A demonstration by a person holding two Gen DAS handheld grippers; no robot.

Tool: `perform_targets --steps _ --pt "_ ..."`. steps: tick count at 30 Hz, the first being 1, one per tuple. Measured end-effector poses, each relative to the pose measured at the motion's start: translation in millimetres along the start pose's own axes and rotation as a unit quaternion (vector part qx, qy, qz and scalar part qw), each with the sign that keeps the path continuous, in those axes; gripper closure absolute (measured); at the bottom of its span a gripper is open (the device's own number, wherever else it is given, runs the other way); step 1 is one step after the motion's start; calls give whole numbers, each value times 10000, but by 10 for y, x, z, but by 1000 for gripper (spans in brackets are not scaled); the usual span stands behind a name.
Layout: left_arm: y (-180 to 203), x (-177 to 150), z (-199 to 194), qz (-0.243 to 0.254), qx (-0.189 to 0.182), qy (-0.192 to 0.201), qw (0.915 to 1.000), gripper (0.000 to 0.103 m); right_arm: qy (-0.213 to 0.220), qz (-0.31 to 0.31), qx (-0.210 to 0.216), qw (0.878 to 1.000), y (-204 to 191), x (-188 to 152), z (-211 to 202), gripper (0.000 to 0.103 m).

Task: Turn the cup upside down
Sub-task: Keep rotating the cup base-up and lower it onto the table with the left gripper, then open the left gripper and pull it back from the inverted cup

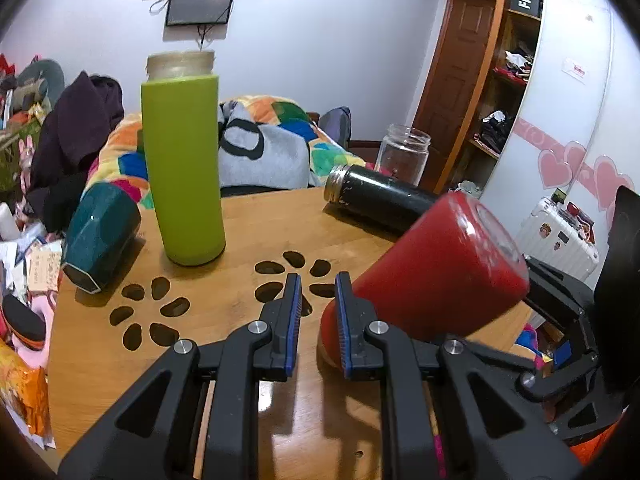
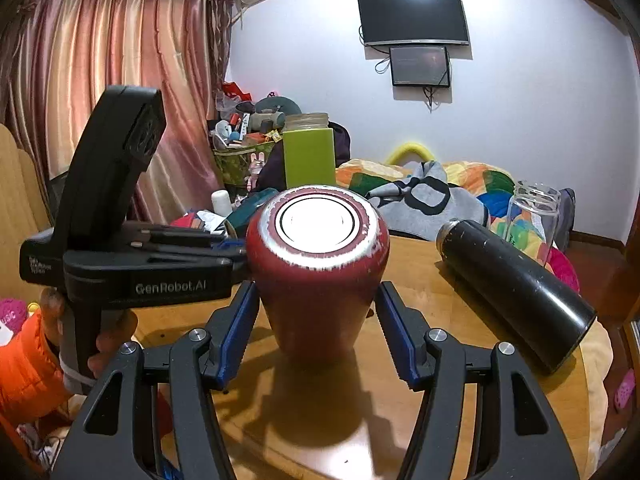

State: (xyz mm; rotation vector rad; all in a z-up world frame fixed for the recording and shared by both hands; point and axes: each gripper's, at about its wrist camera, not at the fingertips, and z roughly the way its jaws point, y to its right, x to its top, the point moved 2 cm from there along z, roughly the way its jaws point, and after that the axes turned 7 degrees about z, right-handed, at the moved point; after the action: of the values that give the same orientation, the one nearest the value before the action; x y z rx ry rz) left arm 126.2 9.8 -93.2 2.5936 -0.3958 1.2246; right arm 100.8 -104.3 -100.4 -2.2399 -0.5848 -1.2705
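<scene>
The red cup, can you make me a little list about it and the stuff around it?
red cup: base up, tilted in the left view, mouth toward the table
right gripper: open, one finger on each side of the cup; contact unclear
left gripper: open, beside the cup, holding nothing
green bottle: standing upright
black bottle: lying on its side
teal cup: tipped over at the table edge
glass jar: upright, behind the black bottle

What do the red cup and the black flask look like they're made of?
Red cup: probably painted metal; matte red coat chipped to bare silver around its upturned base rim. Black flask: likely painted steel, lying on its side; semi-gloss black with pale scuffs and a bare metallic threaded neck. Neither material is certain from looks alone.
</scene>
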Motion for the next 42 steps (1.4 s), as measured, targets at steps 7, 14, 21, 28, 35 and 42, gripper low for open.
perform_targets --steps 7,14,21,28,35,42 --pt "-119 -52 77 -176 -62 -117 9998 87 -60 -3 -26 10000 -2 82 149 46" --pt "-148 -67 86 -219 -72 -123 9997 87 -93 -56 -76 9999 -25 95 194 47" --pt "-151 -81 99 -230 -95 -158 9996 87 -158 13 -27 9999 -12 73 192 47" --pt "-133 -87 101 -180 -45 -193 9996 87 -222 74 7 9997 -3 61 183 47" --pt "-117 -103 -54 -119 220 -69 9997 80 -181 95 22 9998 2 63 67 47" --pt "18 -61 -460 89 621 475 9969 56 75 123 -110 9998 -12 141 -190 43"
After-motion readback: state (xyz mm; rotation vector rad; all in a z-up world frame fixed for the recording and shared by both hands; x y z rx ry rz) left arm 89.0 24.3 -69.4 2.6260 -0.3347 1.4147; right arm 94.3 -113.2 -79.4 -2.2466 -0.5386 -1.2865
